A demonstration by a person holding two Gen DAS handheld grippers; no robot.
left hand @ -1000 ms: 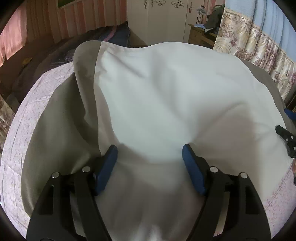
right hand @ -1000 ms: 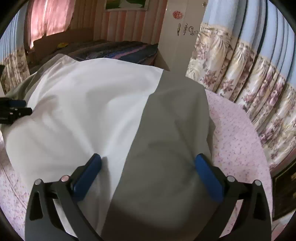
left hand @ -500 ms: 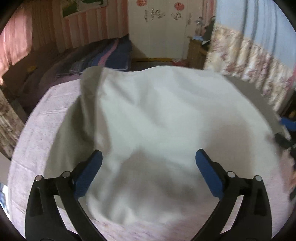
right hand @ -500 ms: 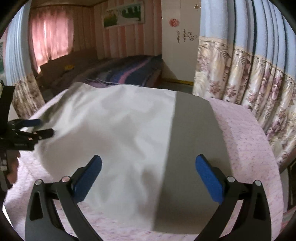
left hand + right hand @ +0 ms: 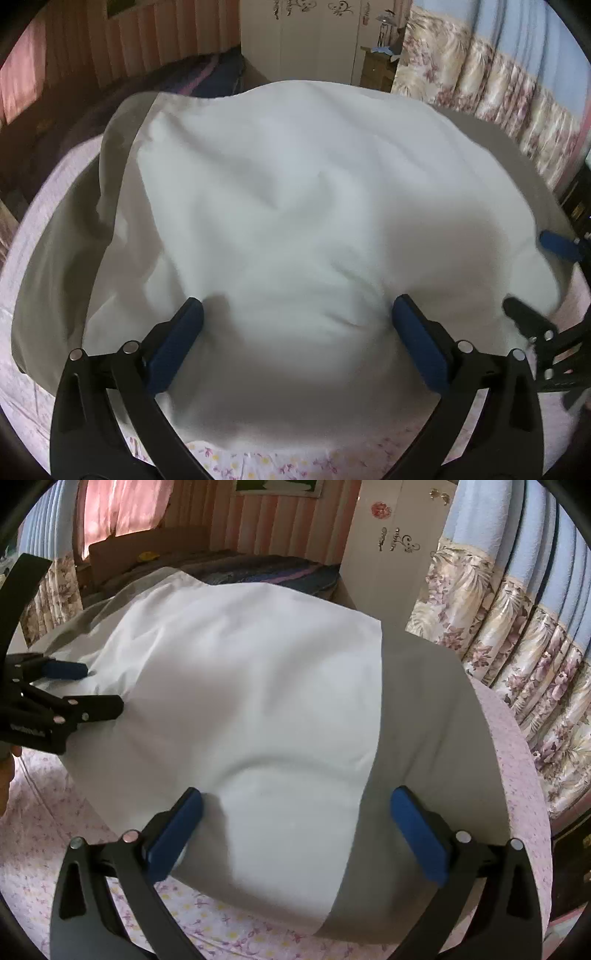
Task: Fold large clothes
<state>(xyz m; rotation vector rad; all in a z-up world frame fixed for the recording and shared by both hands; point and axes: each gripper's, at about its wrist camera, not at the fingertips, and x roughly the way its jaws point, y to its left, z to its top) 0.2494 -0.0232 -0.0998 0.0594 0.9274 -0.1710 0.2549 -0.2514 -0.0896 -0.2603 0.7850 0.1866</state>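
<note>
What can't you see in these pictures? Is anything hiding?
- Bed cover, both wrist views: its middle hides under the white and grey cloth.
- What the cloth is: no sleeves or collar show.
- Right gripper, left wrist view: blurred and cut off by the frame edge.
- Left gripper, right wrist view: only the jaws show; the frame edge cuts off the rest.

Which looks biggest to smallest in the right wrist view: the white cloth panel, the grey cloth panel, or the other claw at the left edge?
1. white panel, largest by far.
2. grey panel, a narrower band beside it.
3. left claw, smallest, partly cut off by the frame, so its full size is unsure.
</note>
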